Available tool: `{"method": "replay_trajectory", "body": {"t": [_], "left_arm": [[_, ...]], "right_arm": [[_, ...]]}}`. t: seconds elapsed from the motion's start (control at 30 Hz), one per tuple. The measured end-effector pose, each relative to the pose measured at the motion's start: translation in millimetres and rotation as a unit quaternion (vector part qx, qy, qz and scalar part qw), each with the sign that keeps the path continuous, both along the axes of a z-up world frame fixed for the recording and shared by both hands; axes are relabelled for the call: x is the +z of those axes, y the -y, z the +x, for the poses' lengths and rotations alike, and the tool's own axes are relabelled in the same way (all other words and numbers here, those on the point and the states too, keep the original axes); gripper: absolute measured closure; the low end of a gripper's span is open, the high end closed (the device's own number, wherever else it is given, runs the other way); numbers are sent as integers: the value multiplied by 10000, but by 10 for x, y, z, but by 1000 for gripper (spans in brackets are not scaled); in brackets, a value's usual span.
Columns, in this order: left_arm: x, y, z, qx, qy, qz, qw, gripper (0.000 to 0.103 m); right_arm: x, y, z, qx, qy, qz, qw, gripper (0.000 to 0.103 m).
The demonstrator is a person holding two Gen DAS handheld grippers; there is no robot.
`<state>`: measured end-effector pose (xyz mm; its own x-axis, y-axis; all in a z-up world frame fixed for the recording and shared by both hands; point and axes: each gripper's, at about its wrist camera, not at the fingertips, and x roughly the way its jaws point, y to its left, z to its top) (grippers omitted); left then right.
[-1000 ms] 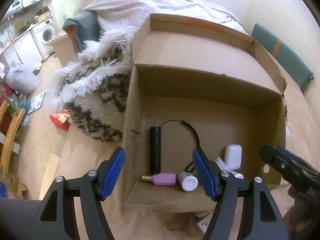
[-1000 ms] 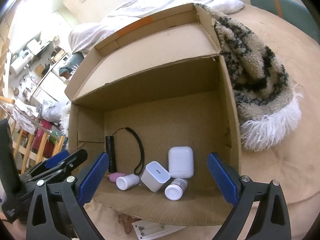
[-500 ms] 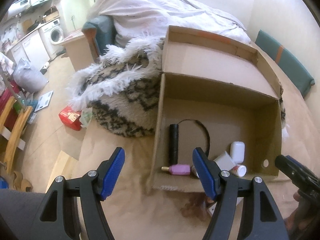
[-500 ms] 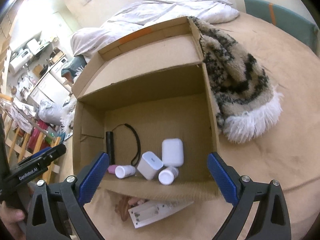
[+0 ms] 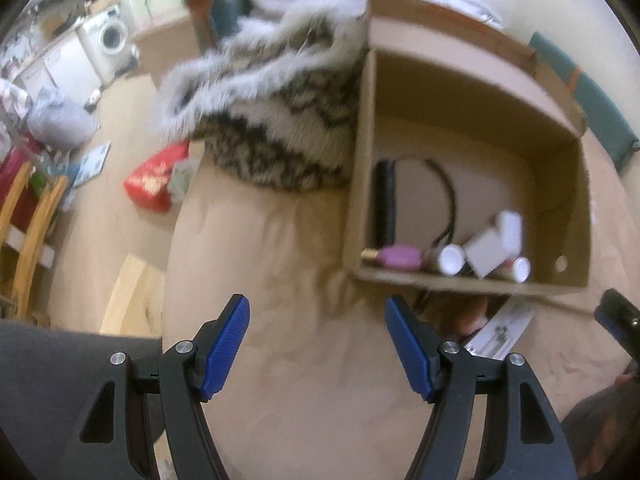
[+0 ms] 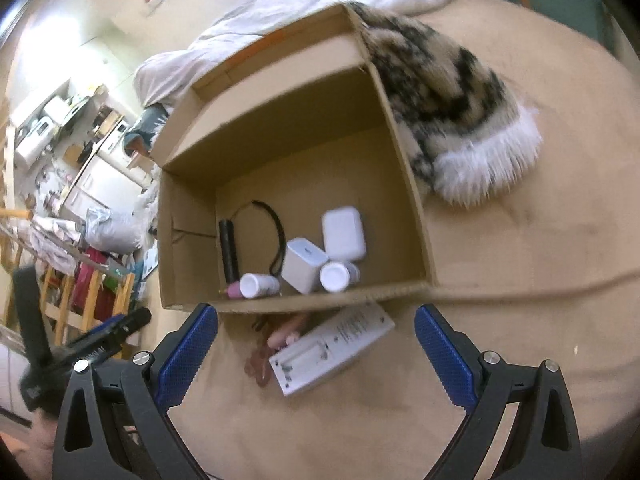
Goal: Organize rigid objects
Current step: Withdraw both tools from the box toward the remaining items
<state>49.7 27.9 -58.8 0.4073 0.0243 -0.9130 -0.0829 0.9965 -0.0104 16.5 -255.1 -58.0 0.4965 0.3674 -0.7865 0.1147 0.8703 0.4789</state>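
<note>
Both claws, left claw [image 5: 316, 344] and right claw [image 6: 316, 344], stand apart and empty. Next pick looks like the white remote [image 6: 332, 348], bottom centre, just outside the cardboard box [image 6: 416, 208]; it needs lowering over it.

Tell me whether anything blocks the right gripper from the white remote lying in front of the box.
Nothing visible does. The right gripper is open and empty, with the remote on the bedcover right between its fingers. A pinkish object lies against the remote's left end, beside the cardboard box.
</note>
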Motion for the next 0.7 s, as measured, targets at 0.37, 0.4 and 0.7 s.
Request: {"method": "replay_trajectory", "body": {"t": [0.37,0.4,0.7], "left_arm": [[-143,-42,68,215,-345,-382,9984,35],[-153,-37,73,229,-376,-432,9981,35],[-127,-54,110,334,-420,-714,9960,35]], "right_arm": [[-527,-198,154,296,-1138,-63,9930,0],[-594,-209,167,303,-1272,-28,9914,0],[-1196,-241,249,-344,-2109,1094,9707,52]]}}
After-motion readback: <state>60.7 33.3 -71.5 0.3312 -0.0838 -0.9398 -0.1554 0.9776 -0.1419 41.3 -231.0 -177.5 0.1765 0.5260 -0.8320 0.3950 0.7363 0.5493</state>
